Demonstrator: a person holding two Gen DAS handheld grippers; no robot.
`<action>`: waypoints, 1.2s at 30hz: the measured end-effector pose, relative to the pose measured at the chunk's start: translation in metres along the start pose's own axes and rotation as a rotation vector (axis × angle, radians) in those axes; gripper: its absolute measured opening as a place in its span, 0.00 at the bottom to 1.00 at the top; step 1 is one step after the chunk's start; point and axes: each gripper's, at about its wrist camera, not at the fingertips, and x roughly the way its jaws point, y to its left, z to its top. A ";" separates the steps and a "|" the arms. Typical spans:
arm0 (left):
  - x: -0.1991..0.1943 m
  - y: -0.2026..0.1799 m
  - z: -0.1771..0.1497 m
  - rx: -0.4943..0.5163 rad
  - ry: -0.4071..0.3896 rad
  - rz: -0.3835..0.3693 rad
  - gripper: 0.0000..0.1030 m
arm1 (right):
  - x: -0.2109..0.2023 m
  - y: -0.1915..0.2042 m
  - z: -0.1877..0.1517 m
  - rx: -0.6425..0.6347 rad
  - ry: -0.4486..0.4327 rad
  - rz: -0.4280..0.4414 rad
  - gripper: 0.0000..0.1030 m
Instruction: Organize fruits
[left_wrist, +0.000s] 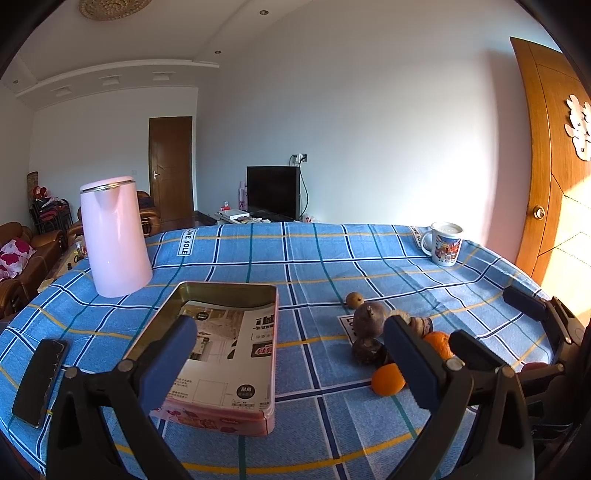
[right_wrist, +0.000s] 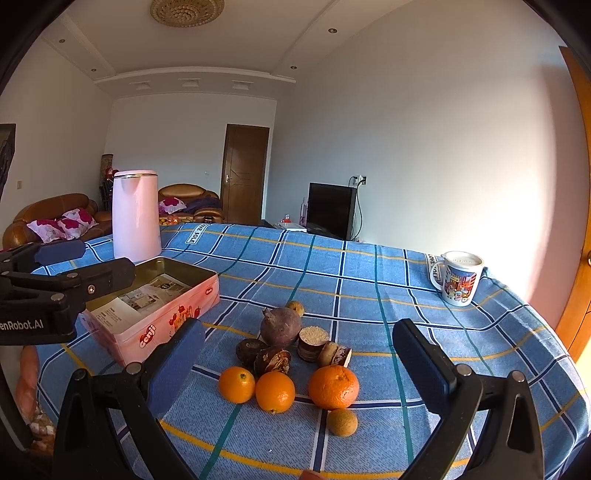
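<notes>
A pile of fruit lies on the blue checked tablecloth: three oranges (right_wrist: 275, 391), a purple round fruit (right_wrist: 280, 326), dark brown pieces (right_wrist: 271, 360), cut sugarcane pieces (right_wrist: 314, 341) and a small brown longan (right_wrist: 342, 422). The pile also shows in the left wrist view (left_wrist: 369, 325). An open pink tin (right_wrist: 147, 310) lined with paper stands left of the fruit and shows in the left wrist view (left_wrist: 225, 347). My right gripper (right_wrist: 299, 362) is open and empty just before the pile. My left gripper (left_wrist: 291, 354) is open and empty over the tin's right edge.
A pink kettle (left_wrist: 114, 236) stands behind the tin. A printed mug (right_wrist: 460, 282) stands at the far right of the table. A black phone (left_wrist: 40, 380) lies at the left edge. The right gripper appears in the left wrist view (left_wrist: 524, 332).
</notes>
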 end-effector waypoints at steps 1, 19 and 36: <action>0.001 -0.001 -0.001 0.001 0.001 -0.001 1.00 | 0.000 -0.001 -0.001 0.004 0.001 -0.001 0.99; 0.045 -0.046 -0.038 0.077 0.141 -0.130 0.97 | 0.013 -0.056 -0.062 0.128 0.118 -0.010 0.98; 0.083 -0.083 -0.051 0.125 0.305 -0.286 0.59 | 0.046 -0.059 -0.072 0.148 0.243 0.118 0.38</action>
